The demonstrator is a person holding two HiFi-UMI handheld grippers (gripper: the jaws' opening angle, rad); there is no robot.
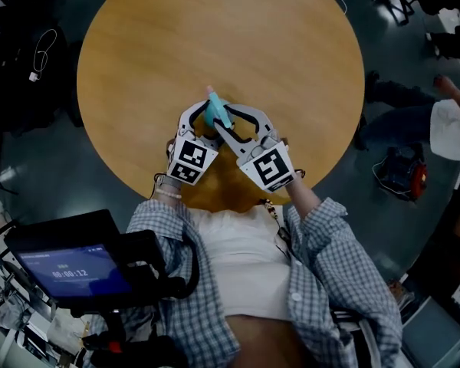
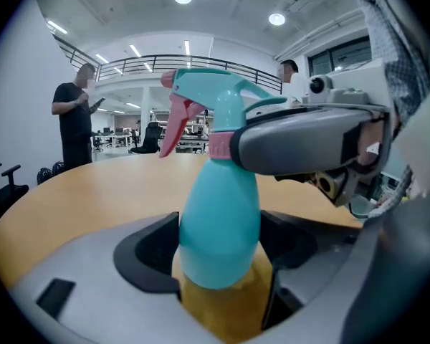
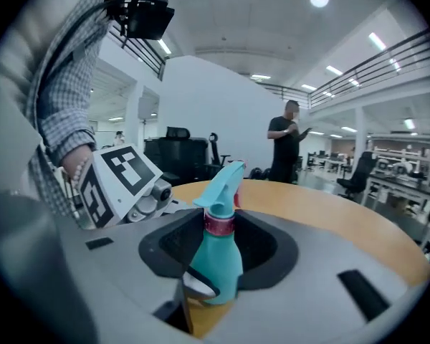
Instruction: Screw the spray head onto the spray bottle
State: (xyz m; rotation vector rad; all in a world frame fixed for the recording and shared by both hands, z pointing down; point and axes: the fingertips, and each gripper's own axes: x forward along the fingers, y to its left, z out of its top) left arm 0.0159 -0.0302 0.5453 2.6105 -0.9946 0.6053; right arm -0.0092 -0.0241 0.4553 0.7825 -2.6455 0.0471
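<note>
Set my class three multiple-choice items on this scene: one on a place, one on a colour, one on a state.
1. Where is the bottle? A lying untouched; B in the jaws of the left gripper and right gripper; C in one gripper only.
2. What colour is the trigger? A pink; B black; C yellow.
3. The spray head is: A off the bottle; B on the bottle; C broken in two.
Key: 1 B, each gripper view shows jaws pressed on it, the right's at the collar. 2 A, plainly pink in the left gripper view. 3 B, it sits atop the collar.
</note>
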